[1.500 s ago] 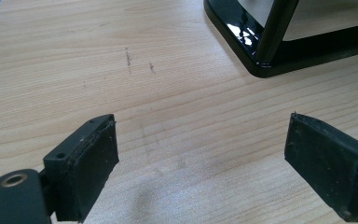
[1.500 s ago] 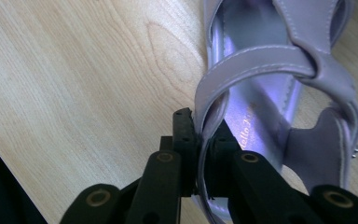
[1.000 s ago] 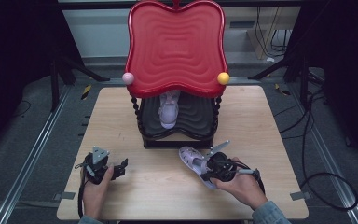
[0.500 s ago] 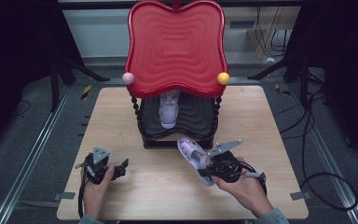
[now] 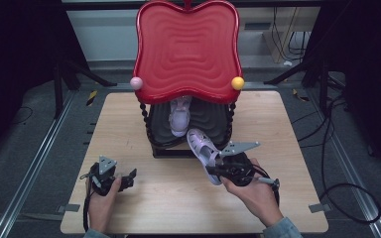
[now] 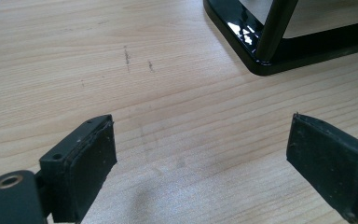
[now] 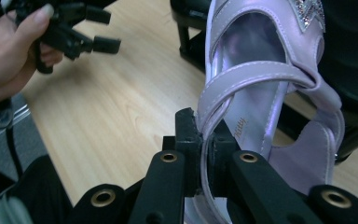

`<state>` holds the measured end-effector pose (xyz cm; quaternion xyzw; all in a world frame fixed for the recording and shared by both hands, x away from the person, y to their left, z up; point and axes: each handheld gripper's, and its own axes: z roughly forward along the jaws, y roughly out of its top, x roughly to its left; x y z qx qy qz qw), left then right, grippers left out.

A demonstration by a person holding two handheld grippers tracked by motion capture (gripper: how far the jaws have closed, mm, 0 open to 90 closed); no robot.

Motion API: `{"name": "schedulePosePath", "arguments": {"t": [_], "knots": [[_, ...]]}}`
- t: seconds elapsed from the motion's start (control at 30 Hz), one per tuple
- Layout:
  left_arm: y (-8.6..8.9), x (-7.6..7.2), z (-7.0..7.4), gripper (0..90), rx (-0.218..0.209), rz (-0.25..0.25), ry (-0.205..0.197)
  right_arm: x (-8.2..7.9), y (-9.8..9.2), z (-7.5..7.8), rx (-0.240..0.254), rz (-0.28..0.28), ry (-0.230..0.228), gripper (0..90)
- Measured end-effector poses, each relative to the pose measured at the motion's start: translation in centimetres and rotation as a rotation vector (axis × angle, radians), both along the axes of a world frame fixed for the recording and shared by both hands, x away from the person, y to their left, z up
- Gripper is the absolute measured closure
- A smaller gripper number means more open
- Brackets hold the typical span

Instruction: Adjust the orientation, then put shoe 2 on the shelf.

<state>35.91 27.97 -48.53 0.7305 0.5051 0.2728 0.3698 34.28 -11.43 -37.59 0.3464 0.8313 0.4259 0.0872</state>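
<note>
Since the earlier frames the right gripper (image 5: pixel 217 167) has risen from the table (image 5: pixel 297 148) and carried its sandal (image 5: pixel 204 151) up and toward the rack (image 5: pixel 188 49); the left gripper (image 5: pixel 129 177) has stayed in place.

Count: two grippers, two sandals, one rack, one table.

Left gripper: held in the left hand (image 5: pixel 100 206) near the table's front left corner, resting low over the wood. Its jaws stand wide apart with bare tabletop between them; the pads (image 6: pixel 93 158) touch nothing. The rack's black base (image 6: pixel 261 51) lies ahead of it, well apart.

Rack: red wavy top tray with one pink ball (image 5: pixel 136 83) at its left corner and one yellow ball (image 5: pixel 237 83) at its right. The black lower shelf (image 5: pixel 213 121) carries the second sandal (image 5: pixel 179 116), toe pointing forward.

Right gripper: held in the right hand (image 5: pixel 255 196), jaws closed tight on a strap (image 7: pixel 209 126) of the lilac sandal. The sandal hangs clear of the table, tilted, its toe just in front of the lower shelf's front edge, right of the shelved sandal. A glittery ornament (image 7: pixel 310 11) sits at its toe.
</note>
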Motion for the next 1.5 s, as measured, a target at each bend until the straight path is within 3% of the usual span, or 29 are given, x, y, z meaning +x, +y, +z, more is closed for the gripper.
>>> {"name": "schedulePosePath", "arguments": {"t": [0.17,0.4,1.5], "knots": [[0.0,0.0,0.0,7.5,0.000,0.002,0.001,0.5,0.4,0.3,0.027,-0.043,-0.032,86.5],[0.0,0.0,0.0,7.5,0.000,0.001,0.001,1.5,1.0,0.1,0.106,-0.124,-0.060,86.6],[-0.1,0.1,-0.1,7.5,-0.001,-0.007,0.005,4.6,3.9,0.0,0.185,-0.337,-0.178,86.4]]}}
